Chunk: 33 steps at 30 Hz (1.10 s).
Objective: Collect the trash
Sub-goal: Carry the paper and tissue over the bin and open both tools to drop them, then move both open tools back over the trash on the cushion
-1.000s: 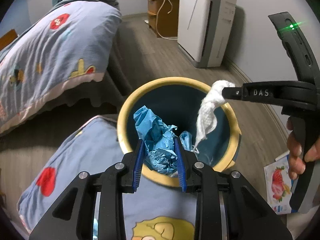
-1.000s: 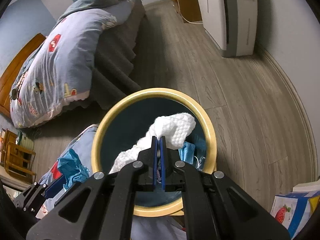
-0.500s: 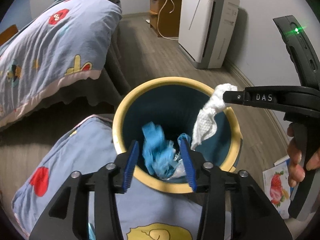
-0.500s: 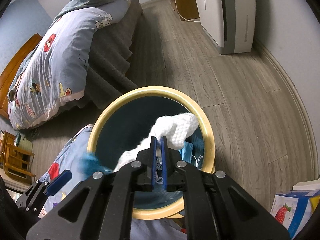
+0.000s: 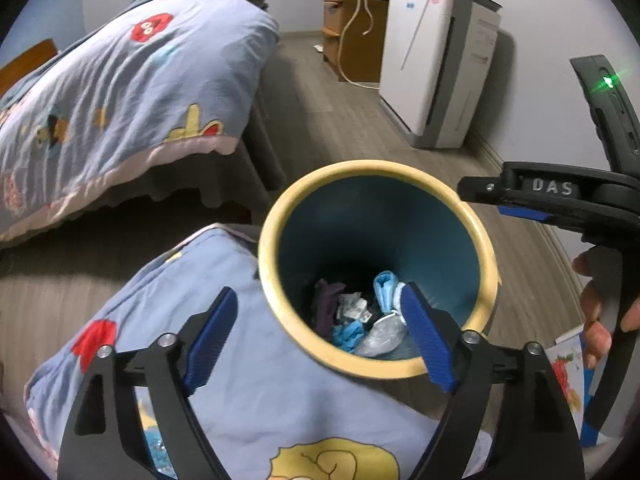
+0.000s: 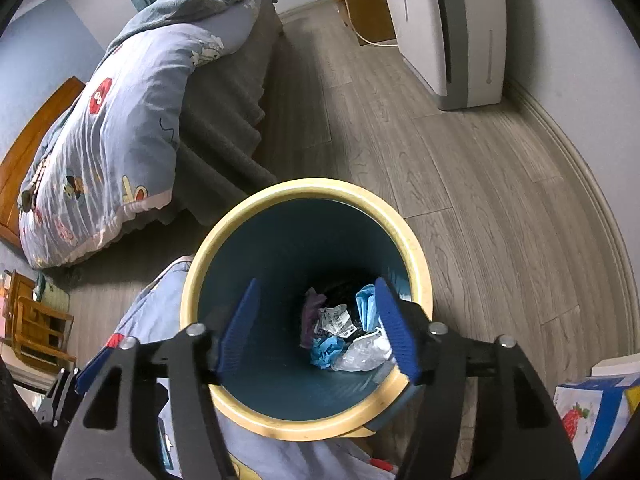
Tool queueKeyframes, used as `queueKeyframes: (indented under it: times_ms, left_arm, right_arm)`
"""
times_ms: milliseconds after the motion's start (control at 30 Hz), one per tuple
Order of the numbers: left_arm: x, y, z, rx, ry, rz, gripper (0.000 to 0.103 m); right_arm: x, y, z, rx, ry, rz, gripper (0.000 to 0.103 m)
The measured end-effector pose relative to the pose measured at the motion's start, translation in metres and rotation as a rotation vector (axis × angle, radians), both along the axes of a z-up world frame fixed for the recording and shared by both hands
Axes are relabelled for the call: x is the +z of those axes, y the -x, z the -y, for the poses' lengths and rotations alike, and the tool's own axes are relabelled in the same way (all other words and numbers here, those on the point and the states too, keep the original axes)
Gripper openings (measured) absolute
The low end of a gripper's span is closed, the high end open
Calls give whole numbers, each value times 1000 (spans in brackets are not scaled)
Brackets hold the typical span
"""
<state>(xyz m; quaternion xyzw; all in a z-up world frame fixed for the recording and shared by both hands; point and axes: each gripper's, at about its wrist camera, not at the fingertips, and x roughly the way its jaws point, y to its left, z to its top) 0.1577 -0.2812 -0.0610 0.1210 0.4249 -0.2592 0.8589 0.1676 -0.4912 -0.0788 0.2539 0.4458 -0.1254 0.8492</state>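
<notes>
Both claws hang over the trash bin [image 5: 276, 216] with their fingers spread wide and nothing between them. The left claw [image 5: 320, 340] straddles the bin's near rim, one blue pad [image 5: 210, 336] outside over the patterned quilt [image 5: 248, 396], the other over the opening. The right claw [image 6: 316, 324] looks straight down into the bin [image 6: 420, 248]. The bin stands upright on the wooden floor [image 6: 480, 168], long axis vertical, mouth facing up, touching the quilt's edge. Trash [image 6: 344, 340] lies at its bottom: crumpled blue pieces, a white printed scrap, a clear wrapper, something purple. In the left wrist view the right claw [image 5: 480, 196] reaches in from the right above the far rim. A strawberry-printed box [image 6: 588, 420] sits beside the bin on the right.
</notes>
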Motion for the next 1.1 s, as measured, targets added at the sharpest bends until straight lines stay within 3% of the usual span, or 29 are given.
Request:
queueKeyframes:
  times_ms: [200, 300, 533, 733, 867, 1100]
  left_arm:
    - [12, 6, -21, 40, 1, 8, 91]
    - [25, 14, -39, 69, 10, 14, 93]
    - [61, 41, -109, 161, 28, 52, 94]
    - [68, 72, -185, 276, 15, 48, 95]
    - [63, 90, -226, 342, 10, 33, 95]
    - [44, 111, -273, 414, -38, 21, 95]
  right_arm:
    - [13, 4, -7, -5, -1, 19, 91]
    - [27, 8, -14, 8, 13, 33, 97]
    - [61, 26, -54, 106, 83, 49, 97]
    - [78, 39, -113, 222, 117, 50, 97]
    - [78, 50, -144, 265, 124, 43, 97]
    - [50, 77, -179, 281, 117, -53, 97]
